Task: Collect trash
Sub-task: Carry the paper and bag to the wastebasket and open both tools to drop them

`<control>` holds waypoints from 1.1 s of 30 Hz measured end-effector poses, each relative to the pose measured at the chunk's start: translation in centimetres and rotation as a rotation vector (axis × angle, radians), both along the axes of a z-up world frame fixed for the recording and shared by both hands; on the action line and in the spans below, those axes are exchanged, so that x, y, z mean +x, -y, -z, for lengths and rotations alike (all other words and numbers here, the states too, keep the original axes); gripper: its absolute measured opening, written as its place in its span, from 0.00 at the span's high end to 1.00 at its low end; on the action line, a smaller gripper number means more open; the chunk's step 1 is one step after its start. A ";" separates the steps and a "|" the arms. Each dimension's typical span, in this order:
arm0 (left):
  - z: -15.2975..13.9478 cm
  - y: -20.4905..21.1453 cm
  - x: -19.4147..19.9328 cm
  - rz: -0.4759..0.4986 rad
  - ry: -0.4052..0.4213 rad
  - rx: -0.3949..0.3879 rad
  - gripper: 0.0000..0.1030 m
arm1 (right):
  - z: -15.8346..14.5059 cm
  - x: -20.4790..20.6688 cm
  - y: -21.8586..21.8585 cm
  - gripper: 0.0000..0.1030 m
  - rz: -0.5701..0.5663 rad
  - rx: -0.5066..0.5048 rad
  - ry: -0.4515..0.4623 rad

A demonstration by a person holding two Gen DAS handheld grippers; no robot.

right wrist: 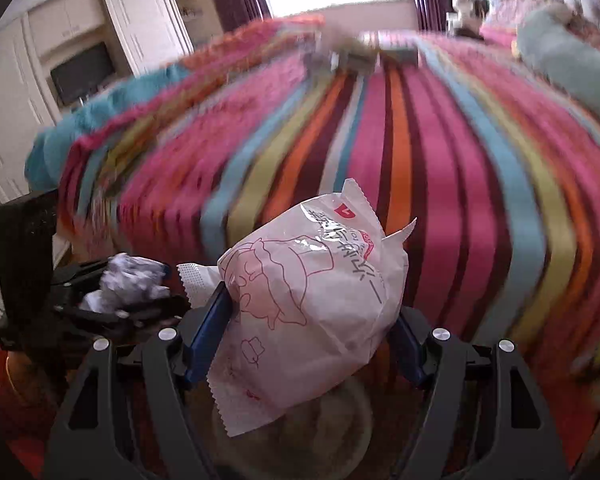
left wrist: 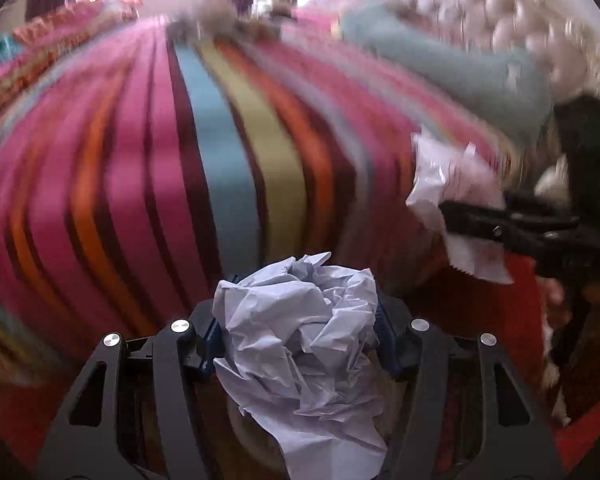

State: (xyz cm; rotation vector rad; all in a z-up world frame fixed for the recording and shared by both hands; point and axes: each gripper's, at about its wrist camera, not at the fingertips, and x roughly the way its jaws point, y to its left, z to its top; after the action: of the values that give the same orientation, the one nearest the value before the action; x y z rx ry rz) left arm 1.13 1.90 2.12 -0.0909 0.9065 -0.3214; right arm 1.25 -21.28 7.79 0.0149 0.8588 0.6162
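Bed (left wrist: 228, 128) lies beyond both loads: left claw (left wrist: 296, 344) clamps crumpled paper (left wrist: 300, 344), right claw (right wrist: 304, 328) clamps wrapper (right wrist: 308, 304).

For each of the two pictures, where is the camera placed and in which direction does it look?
Left wrist: sits on the left gripper, looks forward over the crumpled paper it grips toward the striped bed cover; the right gripper shows at the right edge.
Right wrist: sits on the right gripper, looks forward over the snack wrapper toward the same cover; the left gripper shows low on the left.
Shared: both pieces of trash, both grippers, the cover, the teal pillow.
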 end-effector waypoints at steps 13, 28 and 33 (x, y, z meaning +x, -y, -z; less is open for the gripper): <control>15.1 4.2 -0.8 0.074 -0.424 0.150 0.43 | 15.7 -1.7 -4.0 0.33 -0.031 -0.326 -0.384; 16.0 4.9 -1.0 0.064 -0.460 0.206 0.37 | 18.2 -2.2 -4.8 0.27 -0.054 -0.399 -0.445; 16.4 4.2 -0.7 0.030 -0.475 0.216 0.23 | 18.5 -2.6 -4.5 0.15 -0.041 -0.406 -0.456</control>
State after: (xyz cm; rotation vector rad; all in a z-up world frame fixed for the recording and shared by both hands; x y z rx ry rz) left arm 0.44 -2.30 -14.23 0.0497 1.4091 -0.2304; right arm -1.37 -16.81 -10.68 -0.2384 1.4182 0.4727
